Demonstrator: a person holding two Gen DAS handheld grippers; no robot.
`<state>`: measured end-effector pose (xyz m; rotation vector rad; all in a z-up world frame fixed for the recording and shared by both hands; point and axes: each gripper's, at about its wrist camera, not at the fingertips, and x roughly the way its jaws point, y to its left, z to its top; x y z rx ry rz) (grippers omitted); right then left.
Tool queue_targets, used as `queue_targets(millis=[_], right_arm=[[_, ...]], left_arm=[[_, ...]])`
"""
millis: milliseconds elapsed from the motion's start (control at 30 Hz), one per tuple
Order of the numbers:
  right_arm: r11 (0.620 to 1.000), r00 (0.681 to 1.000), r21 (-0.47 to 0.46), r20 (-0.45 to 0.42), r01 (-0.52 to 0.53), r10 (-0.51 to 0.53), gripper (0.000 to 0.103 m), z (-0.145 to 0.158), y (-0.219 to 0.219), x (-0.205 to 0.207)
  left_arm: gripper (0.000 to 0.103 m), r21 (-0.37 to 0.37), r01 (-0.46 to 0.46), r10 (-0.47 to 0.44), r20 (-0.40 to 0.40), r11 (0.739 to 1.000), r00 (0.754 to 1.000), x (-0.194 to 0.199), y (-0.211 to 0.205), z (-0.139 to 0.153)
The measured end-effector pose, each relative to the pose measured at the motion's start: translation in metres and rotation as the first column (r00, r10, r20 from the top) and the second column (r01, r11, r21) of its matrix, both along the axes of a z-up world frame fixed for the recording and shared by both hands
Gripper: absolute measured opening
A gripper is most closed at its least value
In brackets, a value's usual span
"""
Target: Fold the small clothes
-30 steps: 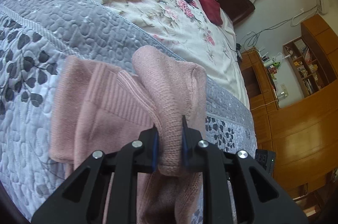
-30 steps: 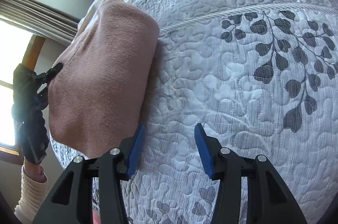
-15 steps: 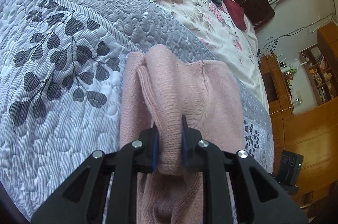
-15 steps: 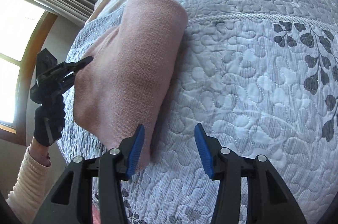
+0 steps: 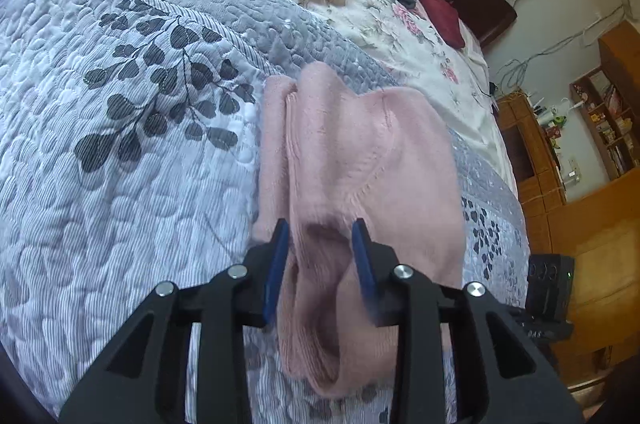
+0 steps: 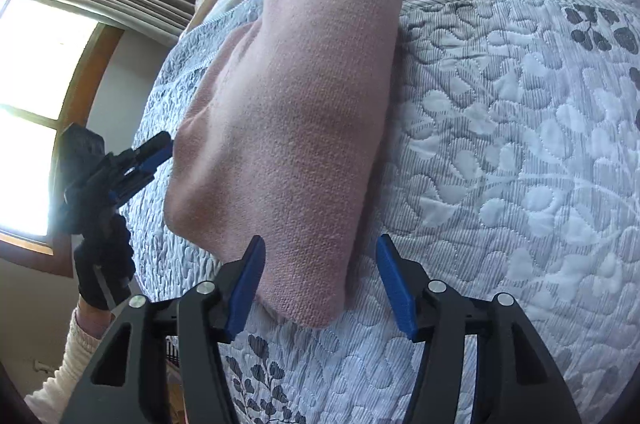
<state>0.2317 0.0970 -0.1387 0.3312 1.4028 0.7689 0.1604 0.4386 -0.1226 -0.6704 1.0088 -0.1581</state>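
1. Pink knit garment [image 5: 360, 159] lies folded on the grey quilted bedspread [image 5: 120, 143], near its front edge, long axis running away from both cameras.
2. Left gripper [image 5: 320, 256] stands parted, jaws either side of the garment's near fold, apparently not pinching it.
3. Right gripper [image 6: 320, 272] is wide, empty, hovering over the near corner.
4. Both are close; the left looks nearer to cloth.

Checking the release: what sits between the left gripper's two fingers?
In the left wrist view, a bunched fold of the pink knit garment lies between the parted fingers of the left gripper.
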Motion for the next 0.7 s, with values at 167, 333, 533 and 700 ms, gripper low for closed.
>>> queue_targets(millis=[167, 333, 533, 700], right_arm=[[1.0, 0.998, 0.01, -0.057, 0.012, -0.012, 0.063, -0.017, 0.009, -0.008], [1.0, 0.996, -0.004, -0.086, 0.002, -0.002, 0.053, -0.03, 0.019, -0.011], [1.0, 0.999, 0.008, -0.044, -0.011, 0.012, 0.025, -0.01, 0.021, -0.012], [0.999, 0.998, -0.031, -0.062, -0.023, 0.022, 0.025, -0.024, 0.02, -0.014]], left_arm=[[0.047, -0.014, 0.071, -0.071, 0.0, 0.997, 0.997, -0.031, -0.026, 0.001], [0.007, -0.025, 0.102, -0.104, -0.088, 0.994, 0.991, -0.034, -0.043, -0.024], [0.006, -0.094, 0.067, -0.073, -0.064, 0.993, 0.995, -0.046, -0.029, -0.022], [0.006, -0.092, 0.073, -0.082, -0.106, 0.993, 0.991, -0.056, -0.023, -0.044]])
